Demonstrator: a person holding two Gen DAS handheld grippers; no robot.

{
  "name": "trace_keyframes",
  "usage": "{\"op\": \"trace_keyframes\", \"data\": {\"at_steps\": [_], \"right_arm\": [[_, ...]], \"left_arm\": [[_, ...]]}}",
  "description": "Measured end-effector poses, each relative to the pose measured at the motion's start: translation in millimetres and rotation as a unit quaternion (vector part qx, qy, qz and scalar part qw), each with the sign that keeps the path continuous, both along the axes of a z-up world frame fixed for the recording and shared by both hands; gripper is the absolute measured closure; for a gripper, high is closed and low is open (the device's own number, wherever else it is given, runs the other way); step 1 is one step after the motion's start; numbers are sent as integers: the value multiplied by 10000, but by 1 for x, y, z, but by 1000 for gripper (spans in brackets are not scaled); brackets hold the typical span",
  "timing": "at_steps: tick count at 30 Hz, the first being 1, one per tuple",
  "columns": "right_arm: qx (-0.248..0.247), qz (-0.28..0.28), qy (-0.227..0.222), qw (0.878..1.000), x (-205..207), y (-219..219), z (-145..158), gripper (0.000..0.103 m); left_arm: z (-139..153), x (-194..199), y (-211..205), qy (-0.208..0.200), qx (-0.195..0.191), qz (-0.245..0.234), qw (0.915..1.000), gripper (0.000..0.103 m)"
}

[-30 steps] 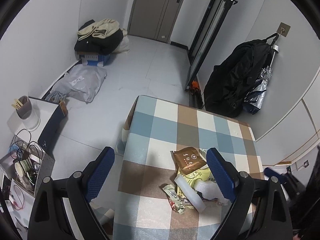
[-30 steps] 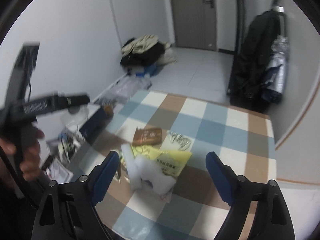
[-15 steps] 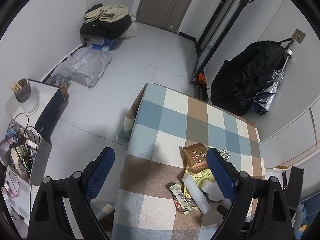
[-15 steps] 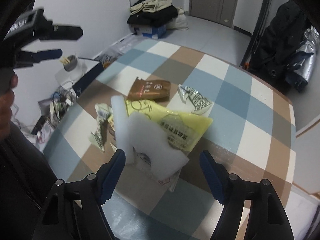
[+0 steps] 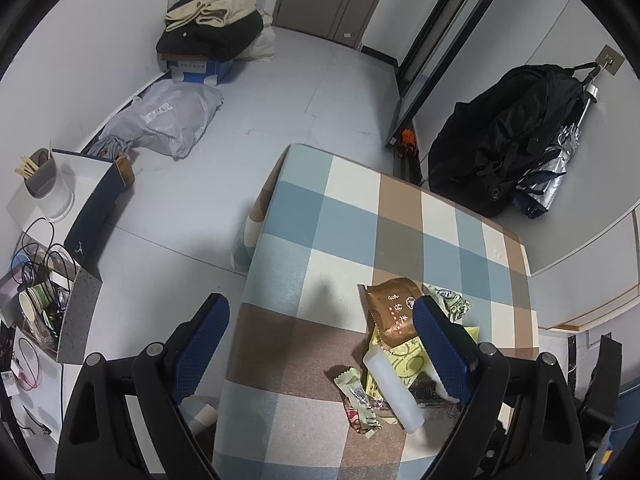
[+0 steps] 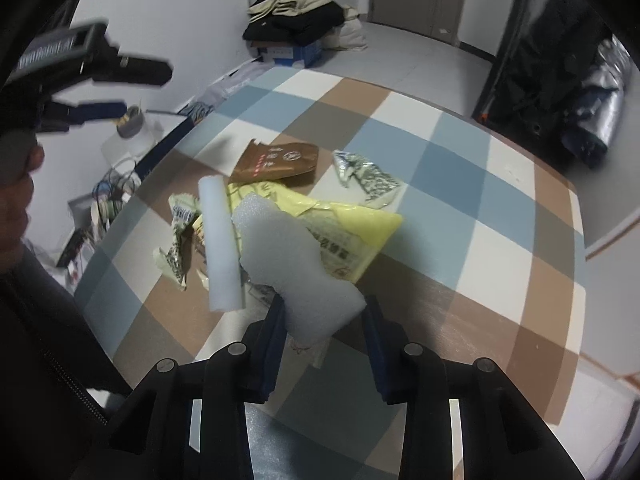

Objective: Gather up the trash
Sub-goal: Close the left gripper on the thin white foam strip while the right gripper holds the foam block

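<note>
A heap of trash lies on the checkered table: a brown packet, a yellow bag, a white foam tube, a green-white wrapper and a crumpled small wrapper. My right gripper is closing on a white foam piece; both pads touch its near end. My left gripper hangs open above the table's left part, holding nothing. Its right finger hides part of the heap. In the right wrist view the left gripper shows at the upper left, held by a hand.
Left of the table a low shelf carries a cup of sticks, cables and paper cups. A black bag and folded umbrella hang on the far wall. A clothes pile on a box and a grey parcel lie on the floor.
The right gripper dropped toward the heap and its jaws narrowed from wide apart to the foam piece's sides. The left gripper sank a little and tilted down, still open.
</note>
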State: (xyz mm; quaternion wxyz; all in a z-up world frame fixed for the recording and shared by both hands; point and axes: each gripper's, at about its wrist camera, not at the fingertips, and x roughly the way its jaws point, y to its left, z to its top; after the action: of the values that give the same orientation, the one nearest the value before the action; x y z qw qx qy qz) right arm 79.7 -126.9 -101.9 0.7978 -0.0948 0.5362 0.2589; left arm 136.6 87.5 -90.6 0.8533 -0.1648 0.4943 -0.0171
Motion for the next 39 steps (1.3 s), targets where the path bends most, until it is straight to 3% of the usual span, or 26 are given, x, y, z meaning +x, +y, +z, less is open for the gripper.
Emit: {"op": "trace_keyframes", "data": {"at_steps": [8,16,21,28,33,35,39], "right_arm": [[472,-326,-28,9983,4,-19,15,67],[642,-598,-183,9960,8,-38,26,67],[566,-824,-95,9949,13,-49,22,67],[614,-976,-62,9933,16,-59,21,67],[643,-995,-63,9929,16,-61,21,67],[634,-998,-71,9930,17,-60,21,67],[582,-1061,-34,9926,18,-61,19,67]], "left_arm": [[-4,3,-6,94,93,-179,9998,12],[-25,7,-32,528,262,-802,9950,12],[-34,5,-51,743,638,-1153,9885,12],[-45,8,-53,958,430,-1241,9867,14],[-50,9,-59,1010,456,-1338,9848,34],[-53,9,-61,1074,418,-1390,9836,35],[-50,9,-61,994,351,-1467,9835,50]]}}
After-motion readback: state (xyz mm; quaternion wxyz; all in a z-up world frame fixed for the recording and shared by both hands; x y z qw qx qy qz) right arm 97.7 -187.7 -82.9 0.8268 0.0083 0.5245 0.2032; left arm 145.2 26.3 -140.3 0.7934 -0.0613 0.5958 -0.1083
